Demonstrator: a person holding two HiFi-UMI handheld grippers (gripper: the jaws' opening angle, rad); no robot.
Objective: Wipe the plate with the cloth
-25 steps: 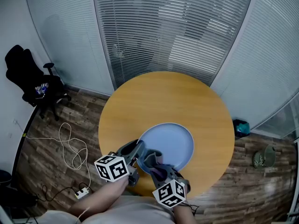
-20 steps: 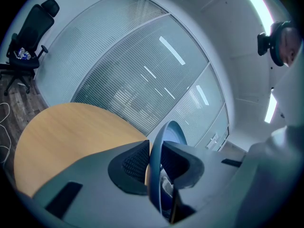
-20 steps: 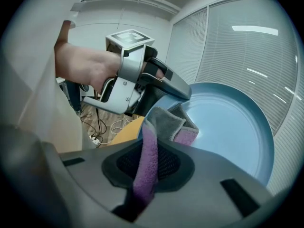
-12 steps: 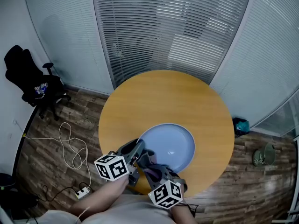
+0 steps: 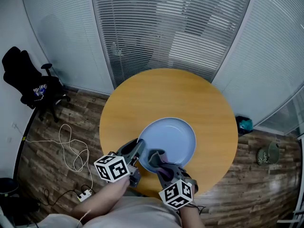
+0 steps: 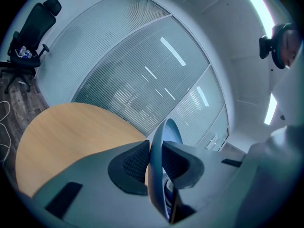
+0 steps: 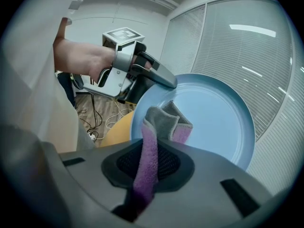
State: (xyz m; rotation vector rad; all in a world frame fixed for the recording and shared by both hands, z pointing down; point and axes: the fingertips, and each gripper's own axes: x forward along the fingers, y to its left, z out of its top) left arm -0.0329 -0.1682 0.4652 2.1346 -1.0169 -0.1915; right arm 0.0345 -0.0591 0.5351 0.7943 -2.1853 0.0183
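**Both grippers clamped: cloth against the plate's near side**

Nearest you, your right gripper (image 5: 157,159) is closed on a folded purple-and-grey terry cloth (image 7: 159,127). The purple strip runs down between its jaws, and the grey folded end lies against the hollow face of the round pale-blue plate (image 7: 213,113), low on its near-left part.

Just to the left, your left gripper (image 5: 136,147) is clamped on that plate's rim. In the left gripper view the plate stands edge-on between the two ribbed pads (image 6: 135,163), which press on it from either side. Your left hand (image 7: 83,61) shows behind that gripper in the right gripper view.

The plate sits over the near half of the round wooden table (image 5: 161,94), tilted so its hollow faces your right gripper. Whether its far rim rests on the tabletop can't be told.

Beyond the table's left edge, a white cable (image 5: 71,146) loops across the dark plank floor (image 5: 61,127) to a power strip (image 5: 84,194). Further off stands a black office chair (image 5: 28,80). Farthest back runs a curved glass wall with slatted blinds (image 5: 175,27).
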